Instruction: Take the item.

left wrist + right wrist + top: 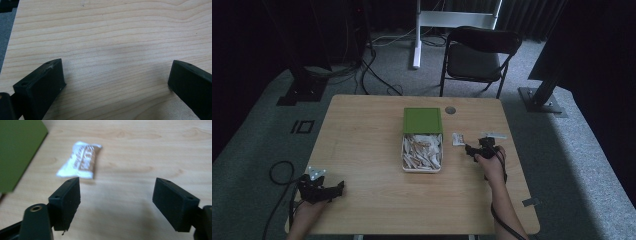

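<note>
Your table (362, 150) is a light wood top on grey carpet, with a black folding chair (479, 55) and a white stand (419, 35) beyond its far edge. Near the middle of the table sits a white box (421, 153) packed with pale sachets; its green lid (422, 120) lies at the far end of the box, touching or overlapping that end — which, you cannot tell from the high view. A small round grey grommet (450, 110) is set in the wood just right of the lid. Your left gripper (328, 190) rests low at the near-left corner of the table, well apart from the box; in the left gripper view its jaws stand wide apart over bare wood grain with nothing between them. Your right gripper (471, 150) is held just right of the box, pointing toward it, jaws spread wide and empty in the right gripper view. One loose sachet (80, 160) — white with brown print, too blurred to read — lies flat on the wood just beyond the right gripper's jaws, beside the green lid's edge and clear of it. A second, long white packet (493, 135) lies on the table just behind your right hand (492, 165), near the right edge.
</note>
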Available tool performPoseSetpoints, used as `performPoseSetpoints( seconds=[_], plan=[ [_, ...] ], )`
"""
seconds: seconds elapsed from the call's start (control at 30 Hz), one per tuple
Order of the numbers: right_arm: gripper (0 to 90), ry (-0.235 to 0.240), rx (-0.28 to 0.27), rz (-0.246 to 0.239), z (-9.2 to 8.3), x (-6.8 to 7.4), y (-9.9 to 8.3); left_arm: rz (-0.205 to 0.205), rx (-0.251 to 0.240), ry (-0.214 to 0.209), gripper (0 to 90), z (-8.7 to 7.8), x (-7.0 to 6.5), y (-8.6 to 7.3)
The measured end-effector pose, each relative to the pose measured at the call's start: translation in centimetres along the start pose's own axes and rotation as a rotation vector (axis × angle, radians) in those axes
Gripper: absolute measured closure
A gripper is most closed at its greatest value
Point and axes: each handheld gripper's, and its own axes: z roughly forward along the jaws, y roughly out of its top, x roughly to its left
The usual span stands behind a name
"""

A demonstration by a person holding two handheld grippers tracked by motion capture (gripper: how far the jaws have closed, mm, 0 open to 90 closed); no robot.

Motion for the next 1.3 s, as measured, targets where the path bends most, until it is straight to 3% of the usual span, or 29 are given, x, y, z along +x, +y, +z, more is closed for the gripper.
performPoseSetpoints(
  seconds=[0.5, 0.73, 1.07, 1.13, 1.23, 1.3],
  plan=[
    [18.2, -0.015, -0.003, 0.005, -3.3, -1.5, -2.5, 0.0, 0.0, 0.0, 1.4, 0.0, 0.0, 0.0],
    [18.0, -0.05, -0.014, -0.002, -4.6, -1.8, -3.6, 0.0, 0.0, 0.0, 1.4, 0.0, 0.0, 0.0],
    [16.7, -0.063, -0.001, 0.008, -6.4, -2.8, -6.1, -0.001, -0.002, 0.0, 1.4, 0.0, 0.0, 0.0],
    [16.7, -0.076, 0.022, 0.026, -6.7, -2.9, -6.7, 0.0, -0.001, 0.0, 1.4, 0.0, 0.0, 0.0],
    [16.7, -0.104, 0.024, 0.01, -7.2, -3.3, -7.4, 0.0, -0.001, 0.0, 1.4, 0.0, 0.0, 0.0],
    [16.7, -0.128, 0.027, 0.039, -7.6, -3.7, -8.1, 0.001, 0.0, 0.0, 1.4, 0.0, 0.0, 0.0]
  ],
)
